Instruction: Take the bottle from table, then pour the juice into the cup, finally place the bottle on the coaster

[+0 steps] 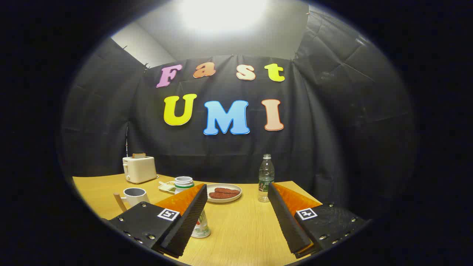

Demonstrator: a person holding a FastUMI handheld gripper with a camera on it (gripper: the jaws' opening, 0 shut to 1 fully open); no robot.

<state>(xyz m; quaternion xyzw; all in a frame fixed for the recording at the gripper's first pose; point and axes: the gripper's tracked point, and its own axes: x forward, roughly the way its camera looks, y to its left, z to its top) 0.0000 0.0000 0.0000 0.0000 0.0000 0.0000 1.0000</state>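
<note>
- Black cloth walls close in a booth around a wooden desk (240, 229), lit from overhead.
- Beyond the claw's left finger, far back, stands a cream toaster (138, 169) with a slice in its slot.
- Nearer, just past that finger's outer side, sits a grey cup (135, 194) with a wooden handle.
- Partly behind the left finger is a white bottle (196, 221) with a green-banded cap, a small tray (167, 186) lying beyond it; whether this holds the juice I cannot tell.
- Ahead, between the fingers but well beyond their tips, rests a plate (224, 193) carrying sausages.
- Just beyond the right fingertip stands a clear plastic bottle (265, 179), upright and capped.
- The claw (236, 192) is spread wide and grips nothing; both fingers hang above the desk.
- My judgement: the take has not begun. To do it well, swing the claw toward the chosen bottle, centre its body between the fingers, come in low and level, and close around the middle so it stays upright.
- I cannot pick out a coaster.
</note>
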